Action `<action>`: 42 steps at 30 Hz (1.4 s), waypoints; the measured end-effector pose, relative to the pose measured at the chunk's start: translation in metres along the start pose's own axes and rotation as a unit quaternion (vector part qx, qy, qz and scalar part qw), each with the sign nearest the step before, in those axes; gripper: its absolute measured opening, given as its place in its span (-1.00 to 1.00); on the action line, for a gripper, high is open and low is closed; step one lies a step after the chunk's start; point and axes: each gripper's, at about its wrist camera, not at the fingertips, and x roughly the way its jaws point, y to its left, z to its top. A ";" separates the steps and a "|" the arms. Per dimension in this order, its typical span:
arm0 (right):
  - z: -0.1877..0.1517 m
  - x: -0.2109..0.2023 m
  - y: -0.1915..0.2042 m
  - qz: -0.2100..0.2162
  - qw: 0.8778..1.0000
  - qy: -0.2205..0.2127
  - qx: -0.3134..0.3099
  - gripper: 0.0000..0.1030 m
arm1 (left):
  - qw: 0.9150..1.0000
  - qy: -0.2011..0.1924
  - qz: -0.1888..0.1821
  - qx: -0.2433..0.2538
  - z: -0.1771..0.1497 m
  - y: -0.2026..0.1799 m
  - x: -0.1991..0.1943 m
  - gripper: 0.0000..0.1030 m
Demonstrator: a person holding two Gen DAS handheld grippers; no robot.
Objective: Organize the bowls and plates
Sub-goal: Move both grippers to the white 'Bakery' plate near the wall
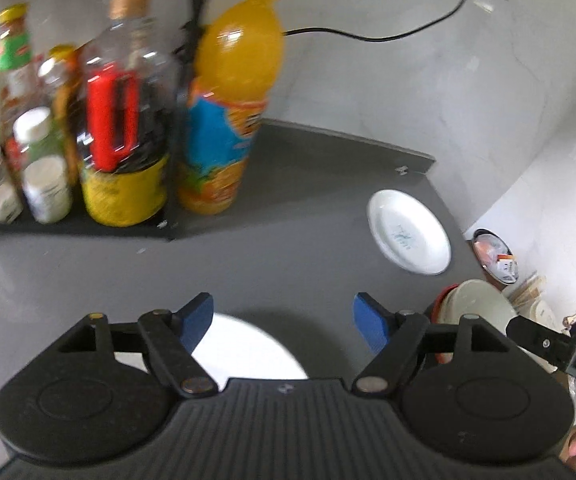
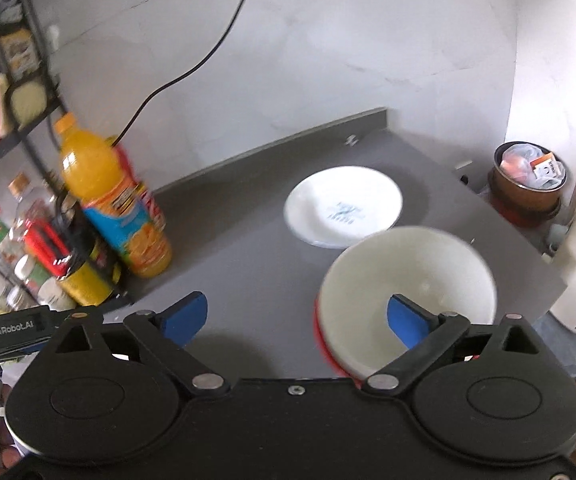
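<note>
Both hand-held grippers released, blue pads spread wide, gripping nothing. Left hand-held gripper point(image 1: 284, 316) hovers over the grey desk point(image 1: 288, 240), with a plain white round plate point(image 1: 248, 350) right under its left finger, partly hidden by the gripper body; only the left wrist view shows this plate. Right hand-held gripper point(image 2: 297, 316) hangs above a cream-white bowl with a red outer wall point(image 2: 407, 280), its right pad inside the bowl's outline in the picture, contact unclear. The bowl sits near the desk's right edge; in the left view only a slice of it point(image 1: 475, 304) shows. A white shallow plate with a small blue mark in its middle point(image 2: 343, 206) lies toward the desk's far right corner, just behind the bowl, overlapped by the bowl's rim in the right view, apart in the left point(image 1: 407, 232). Tall orange juice bottle with blue-orange label point(image 1: 228, 112) stands by the back left, beside a black rack of bottles and jars point(image 1: 68, 224). Right view alone shows a brown bin point(image 2: 527, 184) beyond the right edge.
</note>
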 end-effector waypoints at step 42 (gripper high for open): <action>0.136 0.184 -0.185 0.127 0.984 0.121 0.002 0.35 | 0.993 0.073 0.057 -0.073 0.078 -0.152 0.209 0.68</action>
